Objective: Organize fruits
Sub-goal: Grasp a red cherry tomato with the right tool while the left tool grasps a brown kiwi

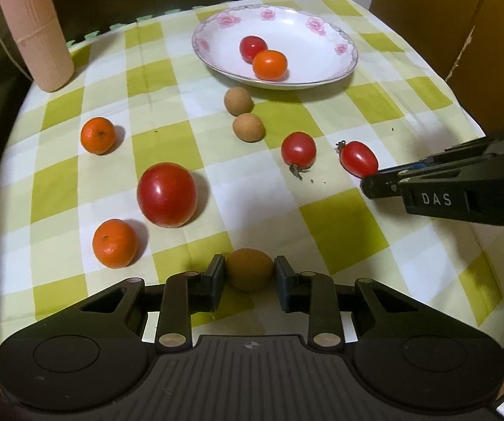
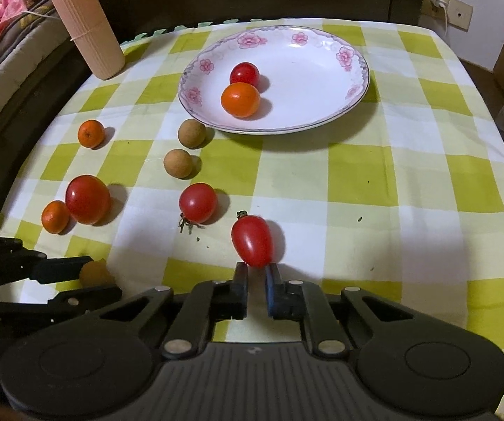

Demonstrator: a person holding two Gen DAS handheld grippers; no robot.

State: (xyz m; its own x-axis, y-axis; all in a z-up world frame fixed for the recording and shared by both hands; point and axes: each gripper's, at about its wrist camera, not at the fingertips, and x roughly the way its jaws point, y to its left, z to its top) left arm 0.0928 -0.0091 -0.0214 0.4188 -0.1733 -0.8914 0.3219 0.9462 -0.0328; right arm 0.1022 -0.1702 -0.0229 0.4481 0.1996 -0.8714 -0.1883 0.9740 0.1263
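Left gripper (image 1: 249,269) is pinching a brown longan (image 1: 248,267), pads tight on both its sides, fruit low on the checked cloth (image 1: 339,210). Right gripper (image 2: 256,269) has its fingers pressed almost together, nipping just the near end of the oval tomato (image 2: 252,240) (most of the tomato sticks out past the tips).

Target looks like the flowered plate (image 1: 343,66) at 12 o'clock, already holding a small tomato (image 1: 252,46) and a tangerine (image 1: 270,65). Left on the cloth: two longans (image 1: 238,101), a round tomato with stem (image 1: 298,150), the big tomato (image 1: 166,194) and two tangerines (image 1: 98,135) around 9–10 o'clock.

For this step:
- Lift straight up before travelling; the big tomato sits just at 11 o'clock of the left claw.
- Right grip looks shallow, so the tomato could squirt out. Re-seat deeper if it wobbles.
- Bring one hand to the plate at a time, since the grippers sit near each other.
- Release low over bare plate, away from the two fruits there, so nothing rolls.
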